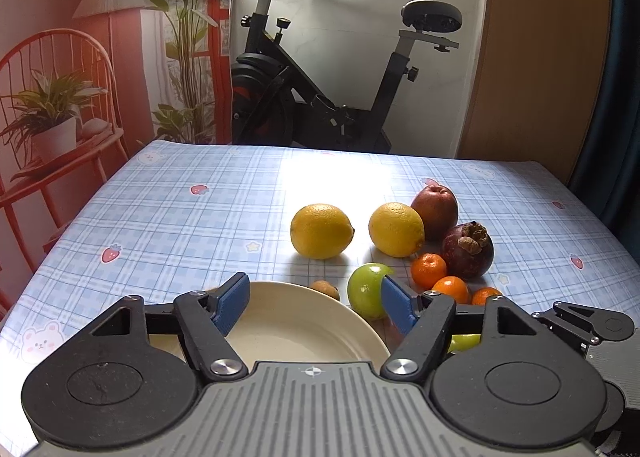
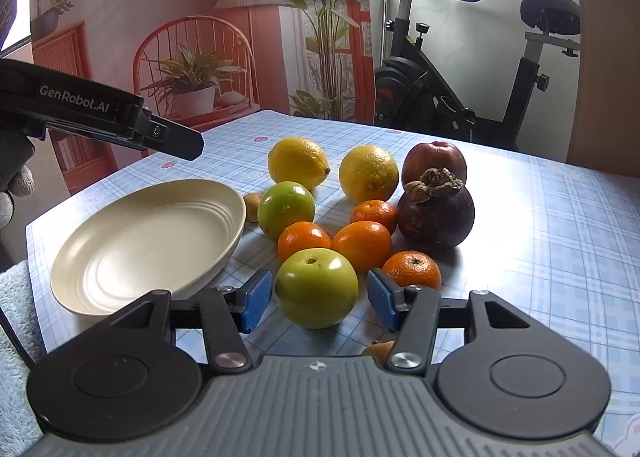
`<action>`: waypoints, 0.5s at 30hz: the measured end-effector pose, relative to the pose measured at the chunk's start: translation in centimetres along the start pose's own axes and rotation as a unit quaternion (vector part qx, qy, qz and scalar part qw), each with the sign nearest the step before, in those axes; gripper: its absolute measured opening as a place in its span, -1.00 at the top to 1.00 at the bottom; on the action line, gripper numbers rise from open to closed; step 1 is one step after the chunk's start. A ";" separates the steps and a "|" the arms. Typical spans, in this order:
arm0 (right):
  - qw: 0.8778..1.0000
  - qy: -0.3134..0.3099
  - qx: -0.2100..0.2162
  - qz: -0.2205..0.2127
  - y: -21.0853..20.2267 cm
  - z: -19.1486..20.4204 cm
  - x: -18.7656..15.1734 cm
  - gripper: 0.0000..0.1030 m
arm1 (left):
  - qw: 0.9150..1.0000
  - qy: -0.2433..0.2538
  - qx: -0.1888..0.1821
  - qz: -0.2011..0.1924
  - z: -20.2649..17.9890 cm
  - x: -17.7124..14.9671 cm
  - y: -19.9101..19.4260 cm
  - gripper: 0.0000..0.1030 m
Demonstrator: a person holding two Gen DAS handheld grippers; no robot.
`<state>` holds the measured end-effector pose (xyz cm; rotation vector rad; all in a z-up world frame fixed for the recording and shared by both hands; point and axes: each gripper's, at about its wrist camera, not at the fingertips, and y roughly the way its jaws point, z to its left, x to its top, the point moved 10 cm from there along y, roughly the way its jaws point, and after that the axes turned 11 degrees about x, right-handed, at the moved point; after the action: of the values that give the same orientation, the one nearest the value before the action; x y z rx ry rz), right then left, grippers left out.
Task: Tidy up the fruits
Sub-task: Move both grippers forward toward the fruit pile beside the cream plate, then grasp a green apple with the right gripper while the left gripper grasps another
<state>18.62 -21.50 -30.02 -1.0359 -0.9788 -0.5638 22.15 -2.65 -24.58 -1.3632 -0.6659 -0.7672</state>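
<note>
A cream plate [image 2: 132, 241] sits on the checked tablecloth, left of a cluster of fruit. My right gripper [image 2: 320, 299] is open, its blue pads on either side of a green apple [image 2: 316, 287] without visibly touching it. Behind it lie several mandarins [image 2: 362, 245], a second green apple [image 2: 286, 209], two lemons [image 2: 298, 163], a mangosteen [image 2: 436, 213] and a red apple [image 2: 434, 163]. My left gripper [image 1: 314, 301] is open and empty above the plate [image 1: 296, 325]; it also shows in the right wrist view [image 2: 176, 143].
Two small brown fruits lie near the plate [image 2: 252, 207] and under my right gripper [image 2: 380, 351]. An exercise bike [image 1: 320, 77] stands behind the table's far edge. A light blue towel [image 2: 16, 337] lies at the near left.
</note>
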 end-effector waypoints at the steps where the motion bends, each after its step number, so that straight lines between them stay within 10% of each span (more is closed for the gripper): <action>1: 1.000 0.005 0.003 0.001 0.1 -0.1 0.0 -0.08 | 1.000 0.003 -0.004 0.002 -0.2 0.0 0.1 -0.41; 15: 0.998 0.058 0.003 -0.011 -0.5 -1.2 -0.2 0.02 | 0.993 0.057 -0.096 0.046 -4.6 0.8 3.7 0.11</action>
<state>18.64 -22.83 -30.24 -0.9772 -0.8908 -0.6326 25.48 -7.12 -26.58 -1.5013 -0.4451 -0.8447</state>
